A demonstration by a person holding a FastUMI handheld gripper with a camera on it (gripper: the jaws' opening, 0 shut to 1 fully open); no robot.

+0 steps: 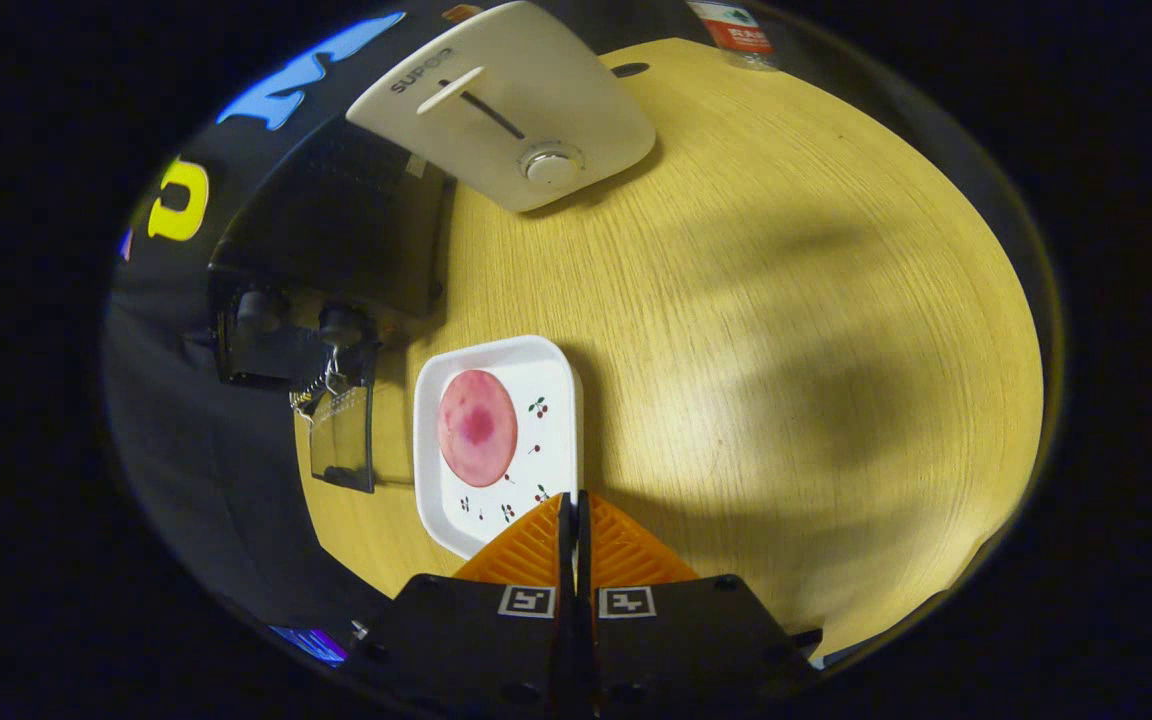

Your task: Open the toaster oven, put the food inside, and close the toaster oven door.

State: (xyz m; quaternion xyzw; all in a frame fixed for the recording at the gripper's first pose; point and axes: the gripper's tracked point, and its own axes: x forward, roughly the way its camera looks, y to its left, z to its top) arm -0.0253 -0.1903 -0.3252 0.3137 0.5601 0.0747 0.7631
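The gripper (573, 500) is hanging with its jaws closed on nothing, just over the white plate (556, 400) holding the pink food (477, 427).

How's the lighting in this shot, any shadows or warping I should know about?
Gripper view: broad soft shadows cross the wooden table; the fisheye bends the table's edge and the white toaster; the black toaster oven sits underexposed; the plate with its pink slice is evenly lit and sharp; the gripper is shut.
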